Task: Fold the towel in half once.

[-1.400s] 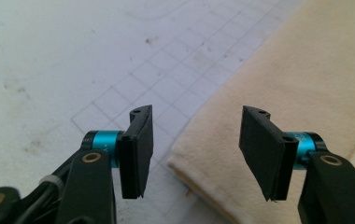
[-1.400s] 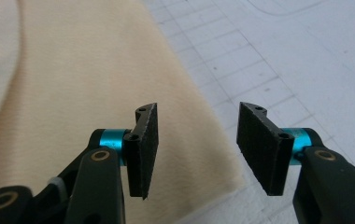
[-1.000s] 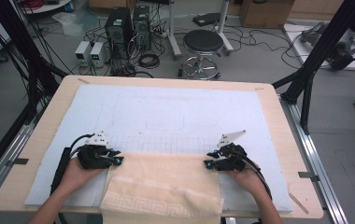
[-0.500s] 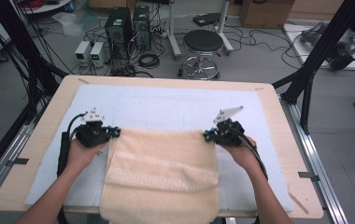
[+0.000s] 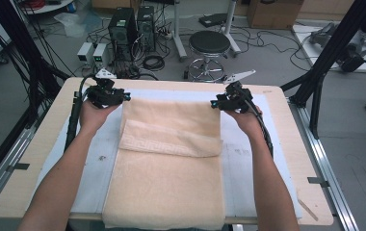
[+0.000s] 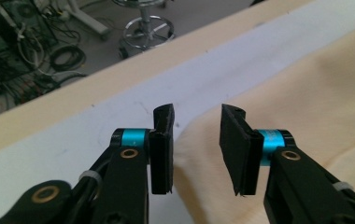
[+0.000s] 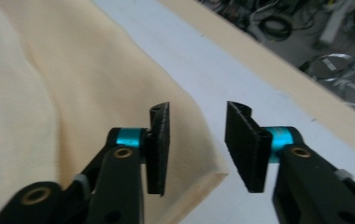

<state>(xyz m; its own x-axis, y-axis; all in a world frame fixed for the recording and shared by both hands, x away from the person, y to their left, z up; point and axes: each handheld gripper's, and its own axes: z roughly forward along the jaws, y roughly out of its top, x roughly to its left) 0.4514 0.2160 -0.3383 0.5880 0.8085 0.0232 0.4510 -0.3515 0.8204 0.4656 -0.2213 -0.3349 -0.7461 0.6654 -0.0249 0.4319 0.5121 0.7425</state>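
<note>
Left gripper (image 6: 196, 149) with jaws just opened, apart above the beige towel (image 6: 301, 102) edge on white mat (image 6: 119, 107).

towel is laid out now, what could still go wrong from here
Both tongs, left and right, have just been opening and hang open over the towel corners; a pad could catch the cloth and drag it. The near edge hangs over the table front, so the towel might slide. The fold edge lies slightly slanted.
</note>
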